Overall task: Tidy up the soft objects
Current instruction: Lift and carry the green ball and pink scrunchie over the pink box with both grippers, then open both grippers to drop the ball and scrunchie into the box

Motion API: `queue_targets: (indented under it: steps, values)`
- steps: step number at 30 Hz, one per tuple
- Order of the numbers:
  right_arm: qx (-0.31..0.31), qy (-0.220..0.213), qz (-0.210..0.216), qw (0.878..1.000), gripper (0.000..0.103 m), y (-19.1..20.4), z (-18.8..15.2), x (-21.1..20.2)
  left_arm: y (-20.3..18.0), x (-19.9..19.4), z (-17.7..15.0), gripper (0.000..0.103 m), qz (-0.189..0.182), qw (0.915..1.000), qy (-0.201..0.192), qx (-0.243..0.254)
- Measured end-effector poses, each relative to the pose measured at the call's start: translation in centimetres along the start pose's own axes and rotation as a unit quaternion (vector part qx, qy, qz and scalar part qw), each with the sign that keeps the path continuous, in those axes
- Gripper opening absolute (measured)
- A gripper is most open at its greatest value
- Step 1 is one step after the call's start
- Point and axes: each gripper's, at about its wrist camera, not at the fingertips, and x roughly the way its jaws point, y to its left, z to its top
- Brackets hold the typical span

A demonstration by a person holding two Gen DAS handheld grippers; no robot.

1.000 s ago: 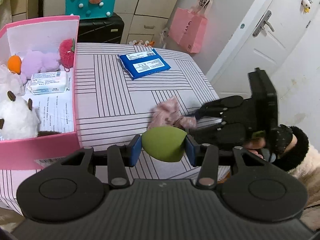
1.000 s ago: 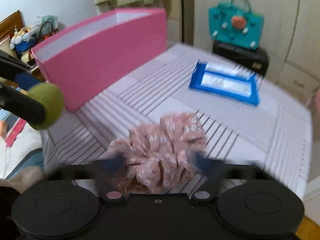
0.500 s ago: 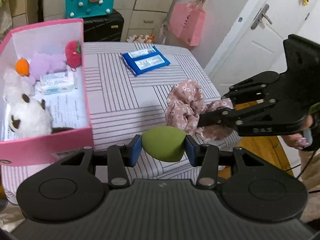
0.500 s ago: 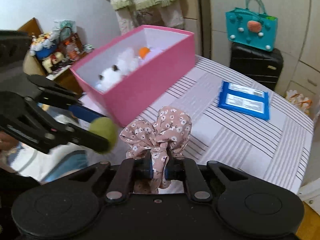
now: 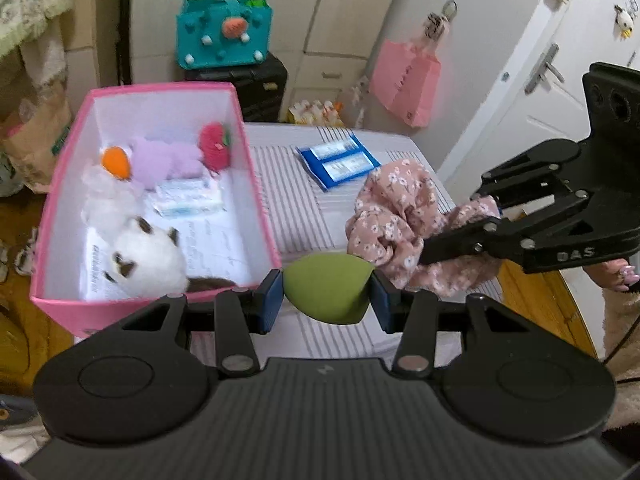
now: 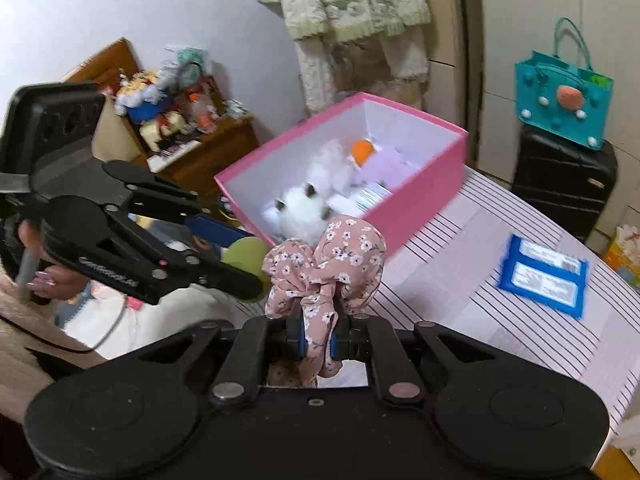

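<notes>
The right gripper (image 6: 317,342) pinches a pink floral scrunchie (image 6: 326,266), its lower folds hidden, above the striped table's (image 5: 296,208) edge beside the pink box (image 5: 256,184). The left gripper (image 5: 326,295) squeezes a green sponge (image 5: 328,294).

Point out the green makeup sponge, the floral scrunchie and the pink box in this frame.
green makeup sponge (image 5: 328,294): left wrist view, middle of its rounded front.
floral scrunchie (image 6: 334,256): right wrist view, upper ruffles above the blue pads.
pink box (image 5: 260,196): left wrist view, its right wall's rim.
</notes>
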Motion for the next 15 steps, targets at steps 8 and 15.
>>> queue_targets:
  steps: [8, 15]
  values:
    - [-0.009, -0.030, 0.037, 0.999, 0.013, 0.5, 3.7, 1.9, 4.6, -0.4, 1.2, 0.046, 0.015, 0.9986, -0.046, -0.021]
    - [-0.047, -0.056, -0.010, 0.997, 0.013, 0.4, 7.7, 5.2, 8.4, 1.6, 3.0, 0.046, 0.065, 0.9958, -0.063, -0.007]
